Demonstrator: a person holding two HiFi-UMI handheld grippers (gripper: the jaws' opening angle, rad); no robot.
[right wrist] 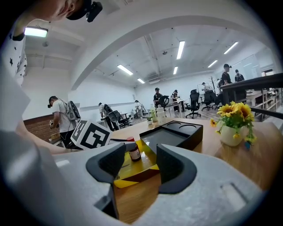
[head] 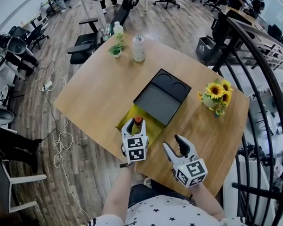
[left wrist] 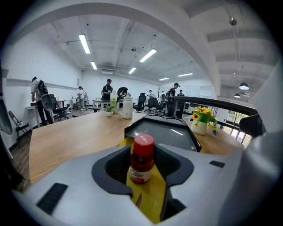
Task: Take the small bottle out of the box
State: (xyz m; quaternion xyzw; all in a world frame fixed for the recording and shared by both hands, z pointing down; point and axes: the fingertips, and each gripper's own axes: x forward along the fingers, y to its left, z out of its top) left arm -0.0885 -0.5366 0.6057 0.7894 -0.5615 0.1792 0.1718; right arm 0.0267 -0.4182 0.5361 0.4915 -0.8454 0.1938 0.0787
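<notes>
Left tool [head: 134, 126] released, jaws apart either side of small bottle [left wrist: 142, 159]; small bottle upright in yellow box [head: 153, 130], near-left part of tabletop [head: 99, 93]. Right tool [head: 174, 144] released, empty, above tabletop right of box.

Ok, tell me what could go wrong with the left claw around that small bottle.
1. The small bottle stands upright between the left claw's pads, apparently not yet gripped. An off-centre close may tip it over in the yellow box.
2. The box lies near the table's edge, and the right claw hangs open beside it, holding nothing. A snagged lift might drag the box off.
</notes>
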